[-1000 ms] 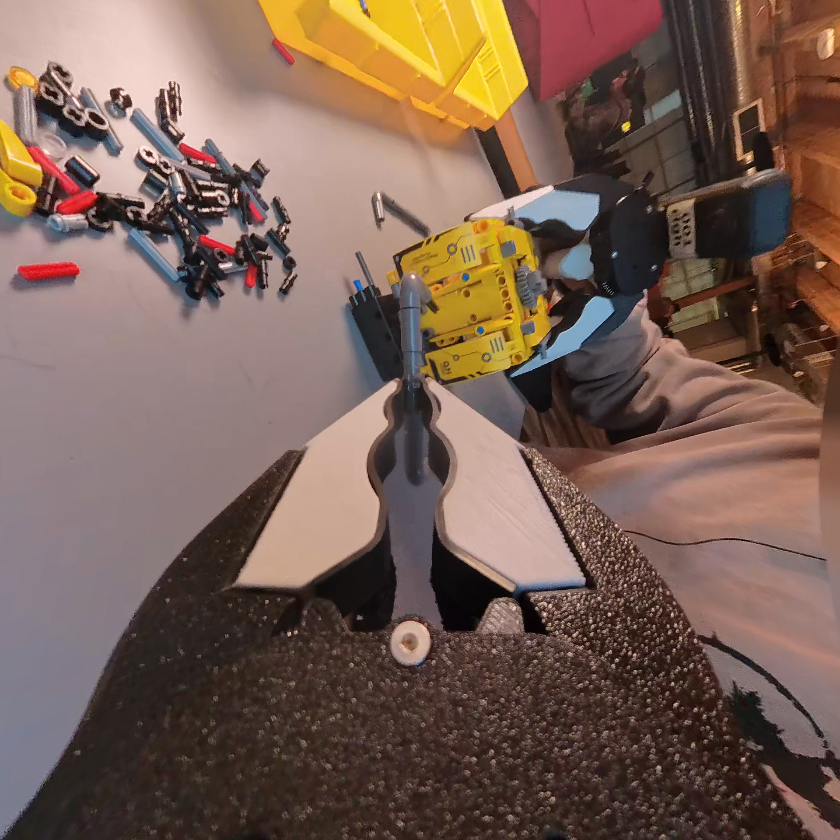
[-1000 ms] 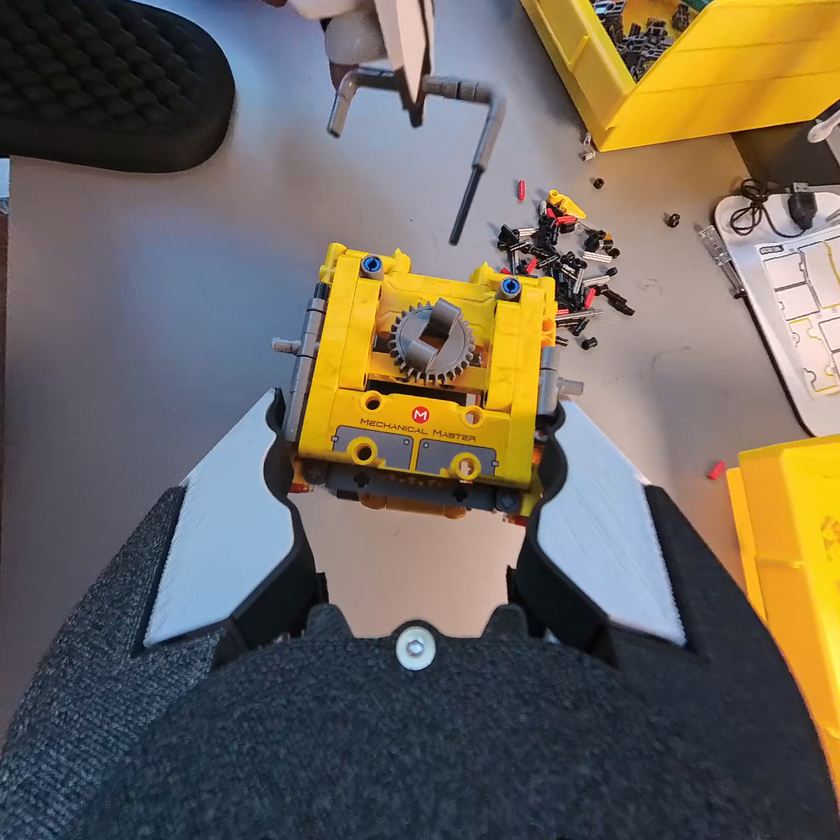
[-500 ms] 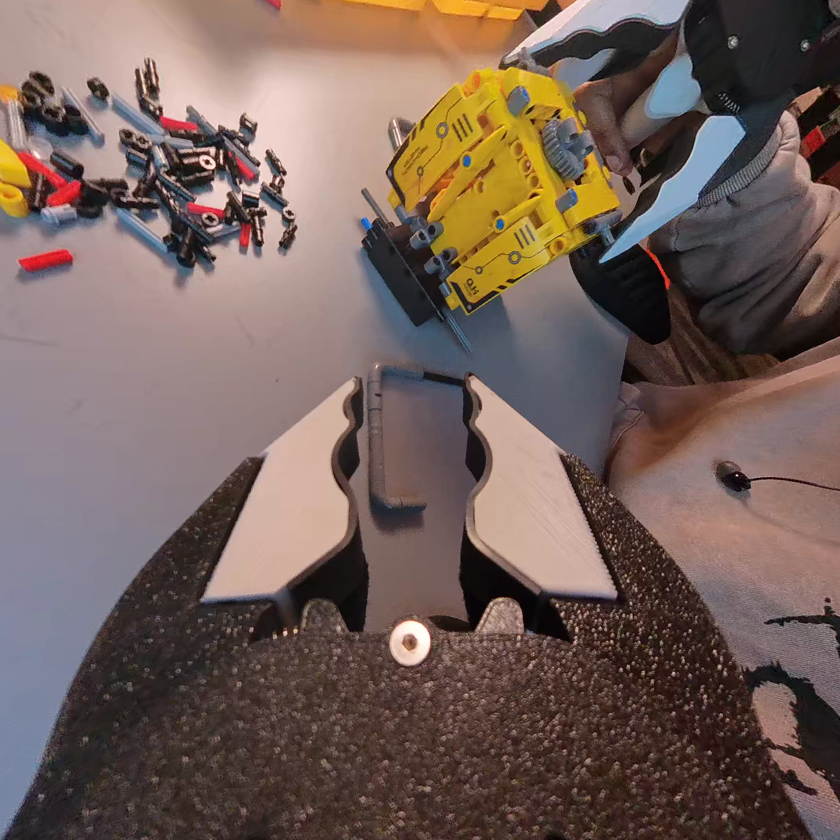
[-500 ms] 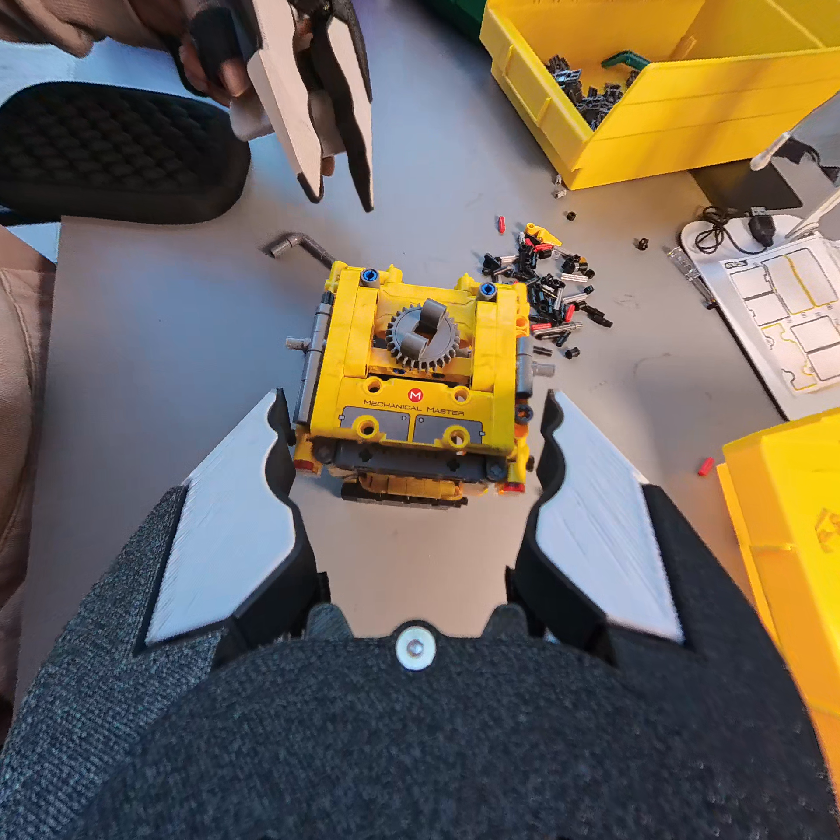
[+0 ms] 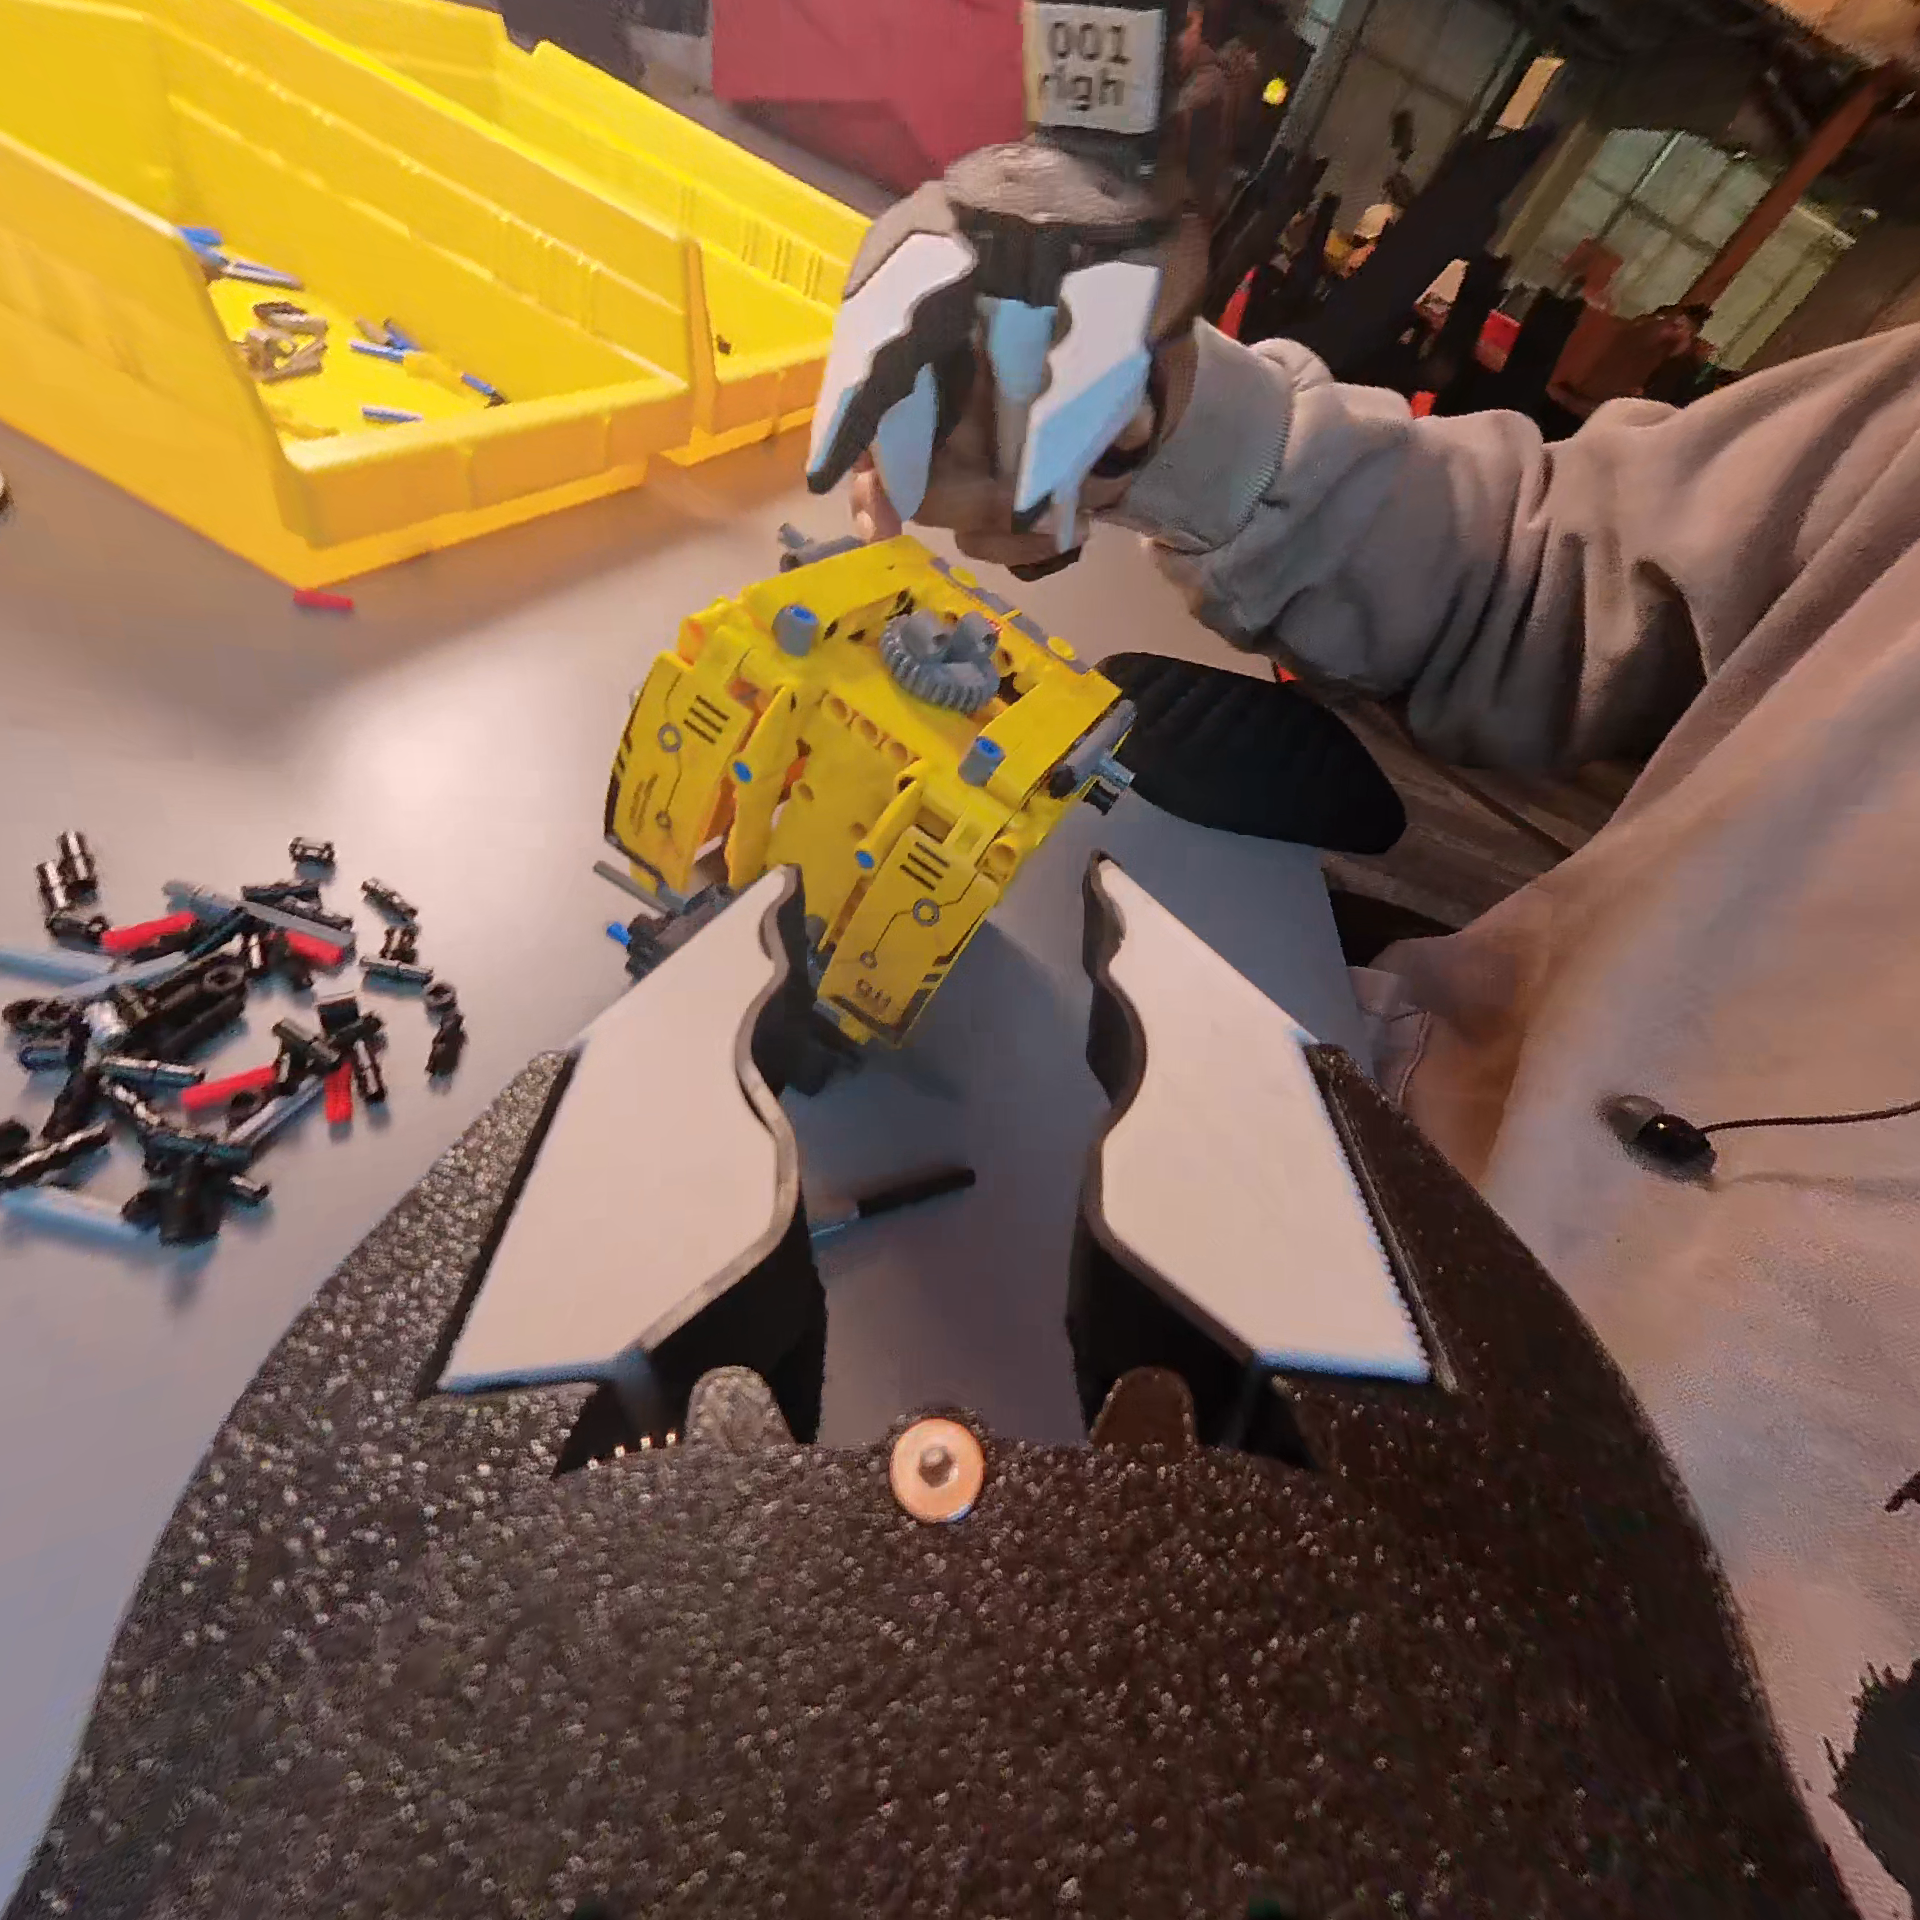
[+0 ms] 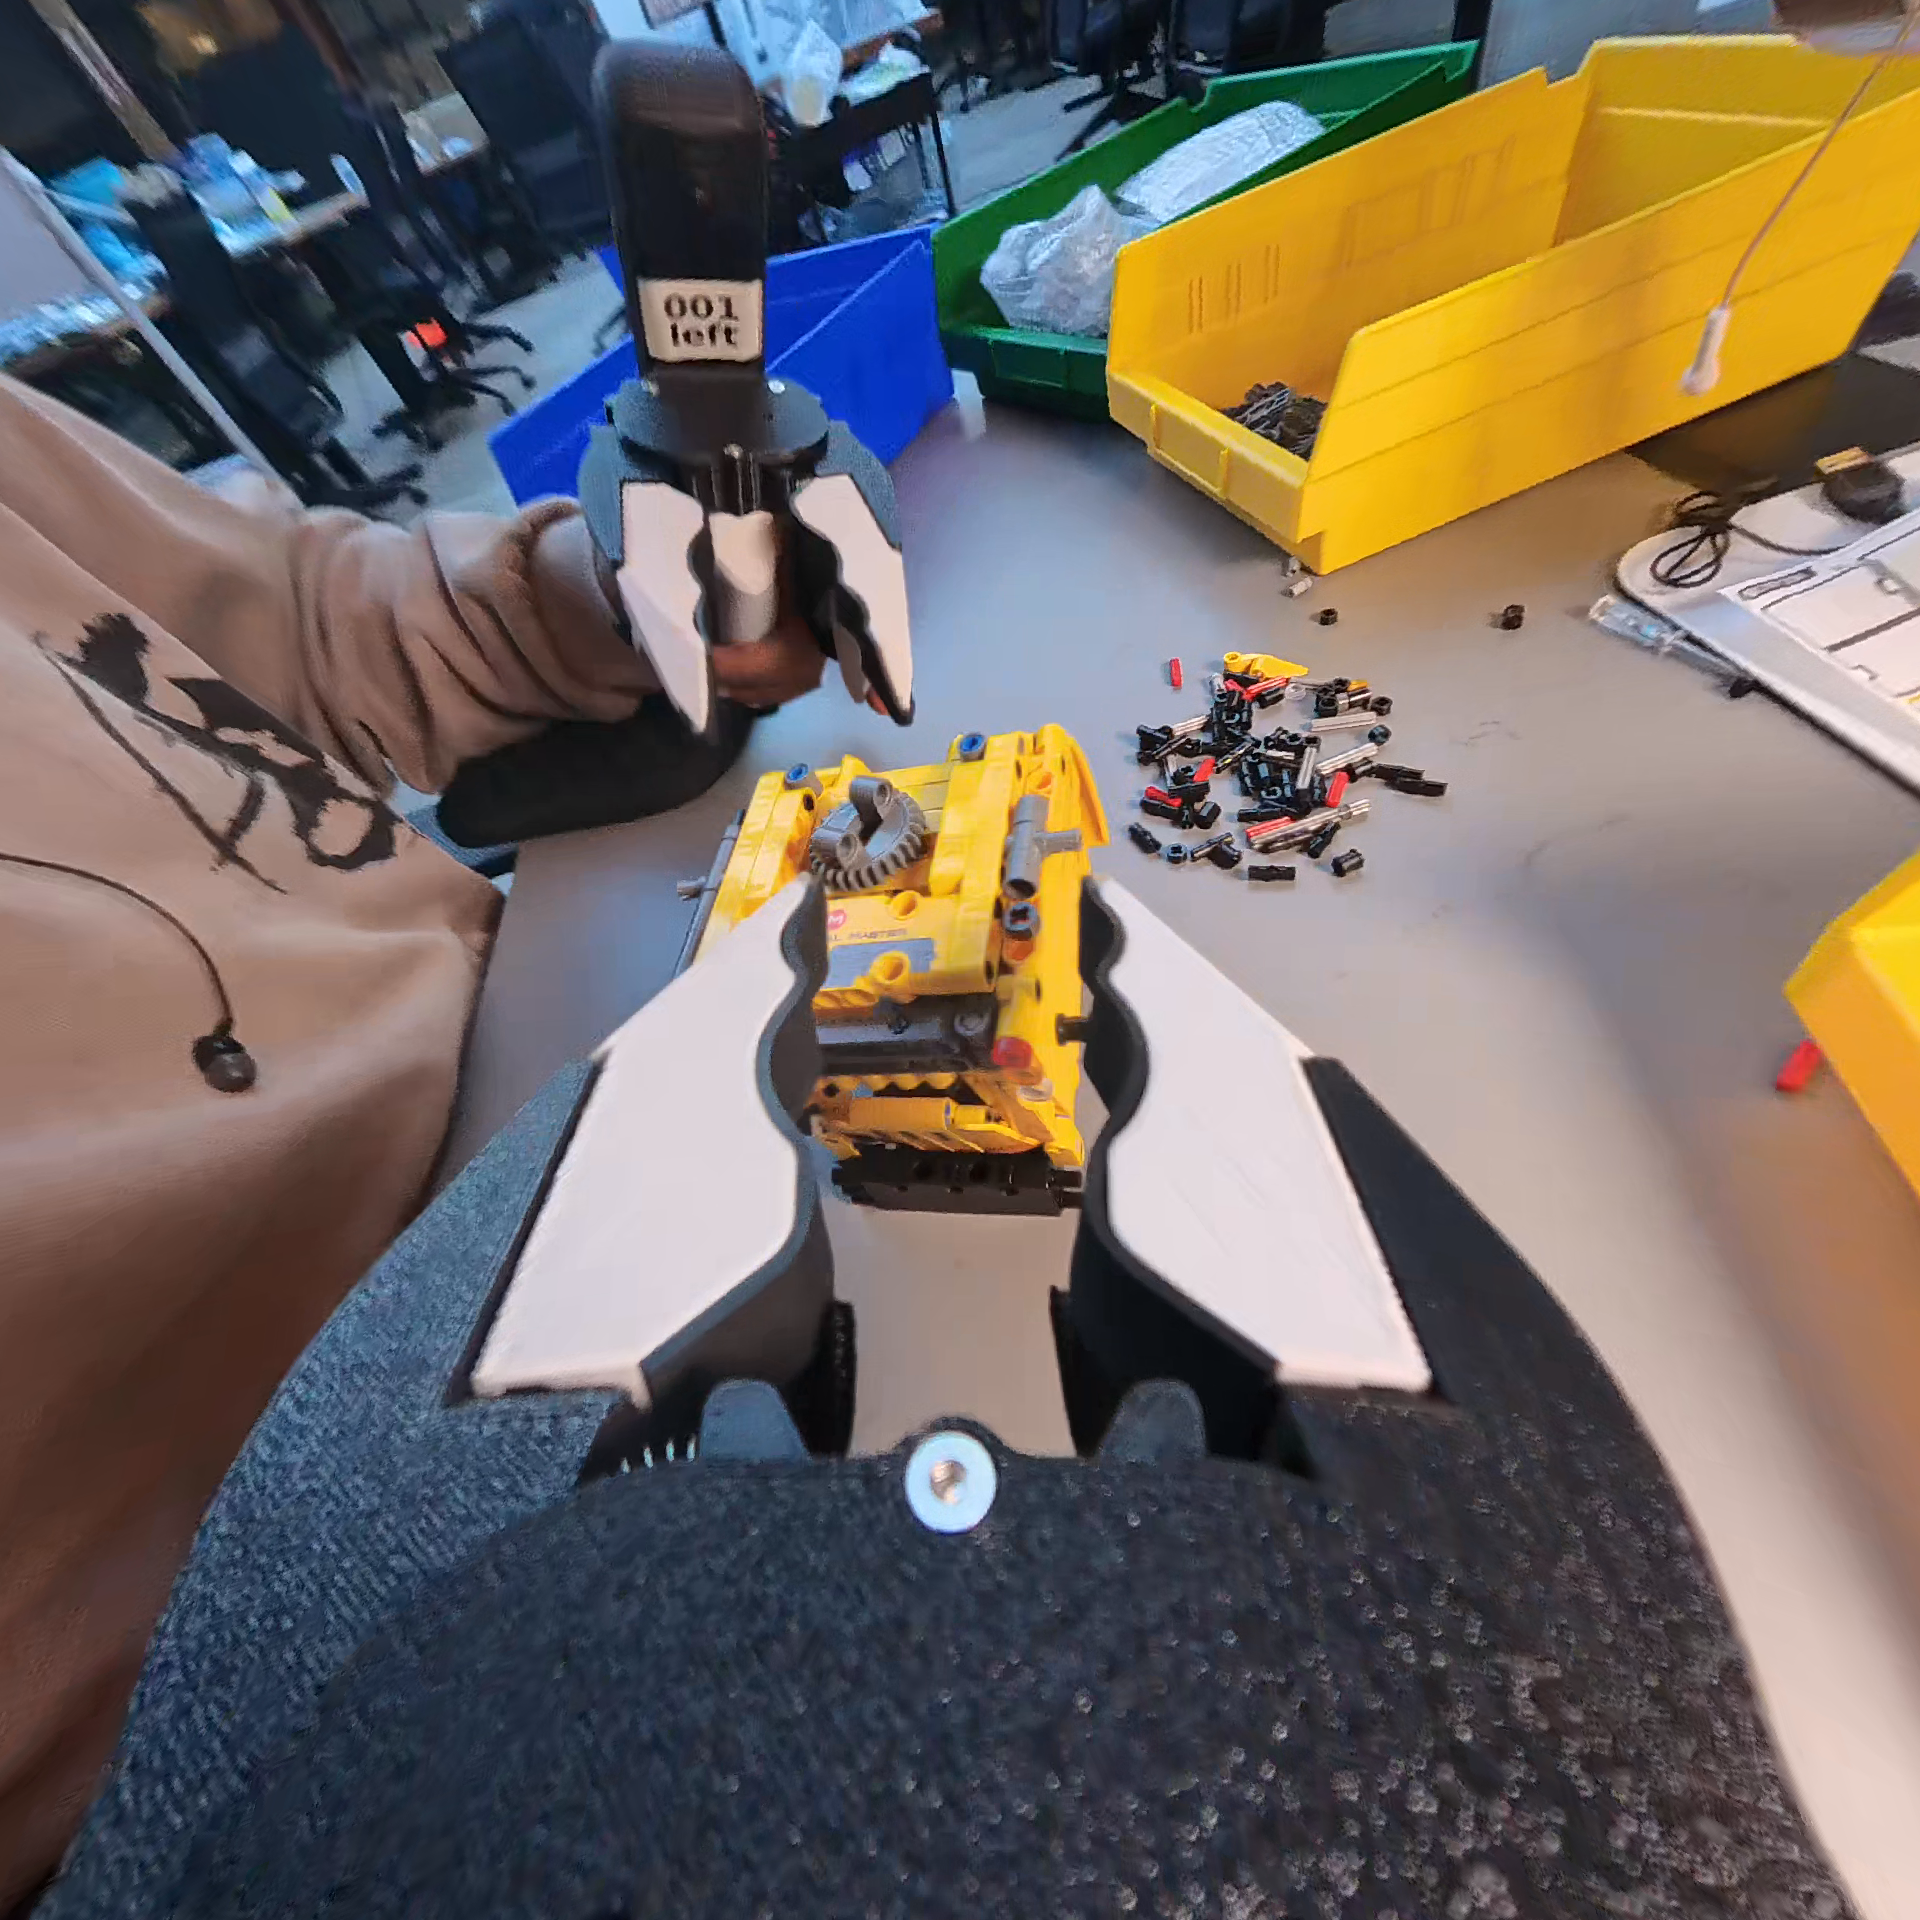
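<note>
A yellow brick-built model [image 5: 831, 790] with a grey gear on top stands on the grey table [image 5: 364, 727]. My left gripper [image 5: 945, 883] is open and empty, its fingertips just short of the model. A thin grey and black rod [image 5: 894, 1195] lies on the table between its fingers. My right gripper [image 6: 948, 894] is open and empty, with the model [image 6: 935, 935] showing between and beyond its fingers. In the left wrist view the right gripper [image 5: 940, 504] hangs above the model's far side. In the right wrist view the left gripper [image 6: 798, 715] hovers open behind the model.
A heap of small black, red and grey parts [image 5: 208, 1039] [image 6: 1278, 769] lies beside the model. Yellow bins [image 5: 416, 364] [image 6: 1455, 312], a green bin [image 6: 1039, 343] and a blue bin [image 6: 862, 332] stand at the back. A black pad [image 5: 1247, 758] and printed sheets [image 6: 1818, 613] lie nearby. Across from one pair of fingers to the other is roughly 11 cm.
My left gripper opened and left the rod on the table. My right gripper let go of the yellow model, which now stands on the table. Both grippers drew back and tilted up.
</note>
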Demonstrator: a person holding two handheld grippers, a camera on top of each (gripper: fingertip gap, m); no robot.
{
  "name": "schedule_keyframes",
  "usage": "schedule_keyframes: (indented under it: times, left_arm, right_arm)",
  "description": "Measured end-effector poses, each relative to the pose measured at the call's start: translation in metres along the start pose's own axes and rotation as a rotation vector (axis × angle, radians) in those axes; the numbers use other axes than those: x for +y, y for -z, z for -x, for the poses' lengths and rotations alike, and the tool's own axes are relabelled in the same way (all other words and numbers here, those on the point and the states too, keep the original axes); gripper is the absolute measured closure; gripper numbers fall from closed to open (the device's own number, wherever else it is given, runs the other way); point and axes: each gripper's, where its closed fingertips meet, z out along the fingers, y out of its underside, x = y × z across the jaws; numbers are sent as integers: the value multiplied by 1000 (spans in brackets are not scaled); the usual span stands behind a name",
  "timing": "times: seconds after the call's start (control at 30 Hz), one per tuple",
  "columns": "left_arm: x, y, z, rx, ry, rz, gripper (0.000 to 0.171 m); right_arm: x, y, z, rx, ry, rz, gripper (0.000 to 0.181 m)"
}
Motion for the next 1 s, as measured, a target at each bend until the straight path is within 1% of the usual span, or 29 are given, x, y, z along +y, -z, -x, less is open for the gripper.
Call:
schedule_keyframes:
  times: [0.07,0.1,0.23,0.3,0.47,0.53,0.57,0.6,0.67,0.87,1.0]
  left_arm:
    - [2,-5,-2,8,-45,-7,118]
    - [4,-7,-2,1,-75,0,119]
    - [13,-12,0,-55,-195,49,125]
    - [16,-14,-2,-53,-207,52,130]
    - [18,-17,1,-59,-191,45,136]
    - [18,-16,3,-72,-197,44,142]
    - [18,-16,3,-75,-199,43,145]
    - [19,-16,2,-73,-197,41,145]
    - [19,-16,2,-70,-191,39,146]
    - [19,-16,1,-62,-180,29,146]
    - [19,-16,1,-61,-182,29,146]
  right_arm:
    - [-1,0,-8,-36,-60,-2,151]
    - [0,-1,-11,-46,-75,4,156]
    - [8,-6,-14,-89,-115,49,165]
    - [8,-7,-12,-115,-131,46,172]
    - [9,-7,-12,-153,-220,41,172]
    - [9,-6,-12,-170,-262,40,173]
    - [9,-5,-13,-185,-290,36,175]
    - [10,-5,-14,-192,-315,33,181]
    - [11,-5,-15,-205,-334,32,181]
    - [9,-6,-17,-149,-238,53,181]
    - [6,-8,-27,-123,-236,26,181]
